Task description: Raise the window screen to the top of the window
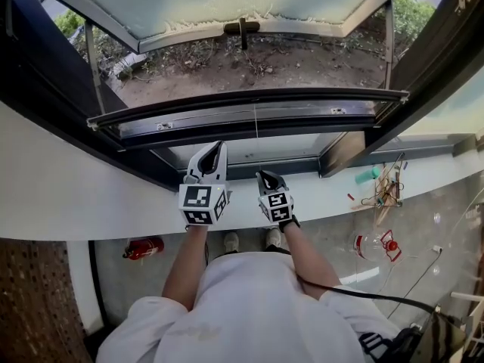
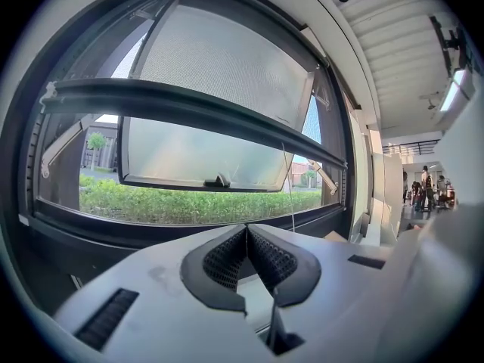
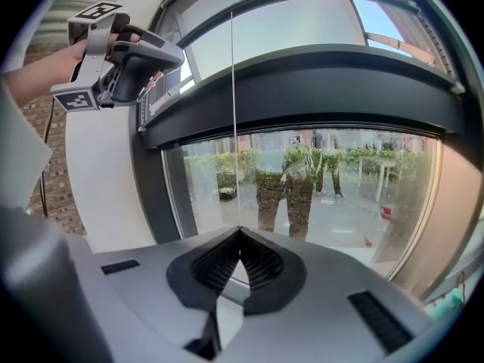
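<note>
The window screen's dark bottom bar [image 1: 249, 100] [image 2: 189, 108] [image 3: 302, 82] runs across the window frame partway up. From it a thin pull cord [image 1: 255, 136] [image 3: 233, 127] hangs straight down into my right gripper [image 1: 262, 174] [image 3: 240, 231], which is shut on the pull cord at its tips. My left gripper [image 1: 218, 147] [image 2: 246, 229] is held beside it, to the left and a little higher. It is shut with nothing between its jaws. In the left gripper view the pull cord [image 2: 288, 180] passes to the right of those jaws. The left gripper [image 3: 121, 51] also shows at the upper left of the right gripper view.
Beyond the bar an outward-tilted glass sash with a handle [image 1: 242, 27] stands open over bare ground. A white sill [image 1: 76, 195] runs below the frame. On the floor lie a red extinguisher [image 1: 144, 246] and cables and tools [image 1: 382, 187].
</note>
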A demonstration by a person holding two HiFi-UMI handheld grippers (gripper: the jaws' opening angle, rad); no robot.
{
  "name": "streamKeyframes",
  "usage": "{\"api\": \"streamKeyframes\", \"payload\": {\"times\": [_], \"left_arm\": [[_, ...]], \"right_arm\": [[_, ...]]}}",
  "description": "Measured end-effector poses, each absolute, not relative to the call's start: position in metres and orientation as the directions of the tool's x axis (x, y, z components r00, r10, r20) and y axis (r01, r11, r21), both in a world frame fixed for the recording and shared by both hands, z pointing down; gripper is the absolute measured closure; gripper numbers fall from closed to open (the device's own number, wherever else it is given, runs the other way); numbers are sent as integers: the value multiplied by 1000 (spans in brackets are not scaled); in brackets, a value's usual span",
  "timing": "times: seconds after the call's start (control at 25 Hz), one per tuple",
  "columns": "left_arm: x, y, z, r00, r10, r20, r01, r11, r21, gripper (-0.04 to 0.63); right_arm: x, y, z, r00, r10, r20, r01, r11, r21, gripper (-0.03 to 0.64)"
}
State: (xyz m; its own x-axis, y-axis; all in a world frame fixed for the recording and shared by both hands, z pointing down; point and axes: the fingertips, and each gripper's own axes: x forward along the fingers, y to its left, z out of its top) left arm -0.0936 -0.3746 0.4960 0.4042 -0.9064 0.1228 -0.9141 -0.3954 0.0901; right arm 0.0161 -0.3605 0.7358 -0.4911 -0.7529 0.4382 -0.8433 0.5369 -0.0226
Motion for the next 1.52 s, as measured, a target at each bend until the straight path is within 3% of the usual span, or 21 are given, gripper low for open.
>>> {"api": "streamKeyframes", "payload": {"times": [1.52], "left_arm": [[-81,-365,502,423,-897,132,-906,-415,82,589]], "right_arm": [[13,-365,674,-514,-802,304,-842,540,2,614]]}}
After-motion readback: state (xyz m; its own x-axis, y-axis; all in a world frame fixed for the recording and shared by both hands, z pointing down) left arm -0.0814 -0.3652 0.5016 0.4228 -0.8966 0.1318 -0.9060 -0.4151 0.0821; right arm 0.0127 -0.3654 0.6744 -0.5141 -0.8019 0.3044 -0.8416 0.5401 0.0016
